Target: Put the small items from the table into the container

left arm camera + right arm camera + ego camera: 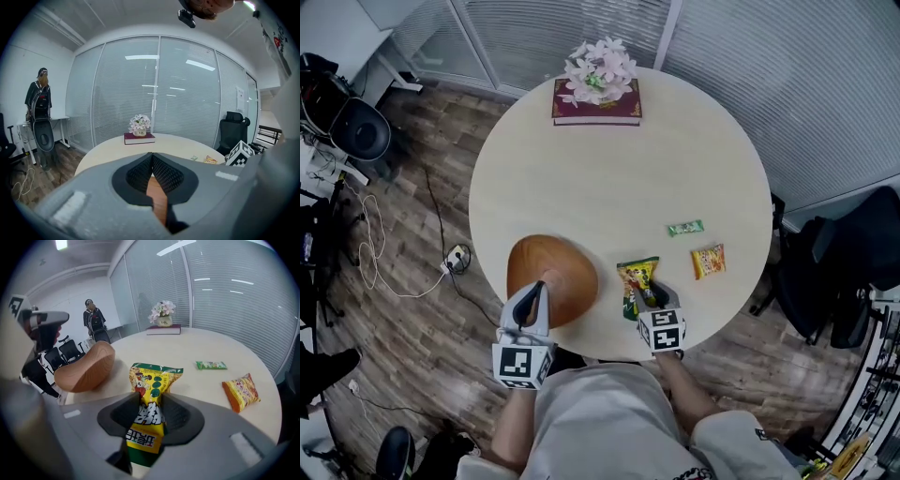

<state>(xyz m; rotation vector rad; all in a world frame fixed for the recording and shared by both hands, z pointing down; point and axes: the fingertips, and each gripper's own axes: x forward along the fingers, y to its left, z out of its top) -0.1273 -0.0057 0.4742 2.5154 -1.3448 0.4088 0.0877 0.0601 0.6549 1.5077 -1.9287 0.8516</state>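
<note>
I am pinching the yellow-and-green foil snack packet (636, 278) by its near end in my right gripper (649, 298), low over the near edge of the round pale table (609, 178). Its long axis is running near to far, in line with my jaws, and its sealed top is pointing far. My left gripper (534, 292) seems to be clamping the near rim of the rounded brown wooden container (558, 272), just left of the packet, so the carry is going left.
</note>
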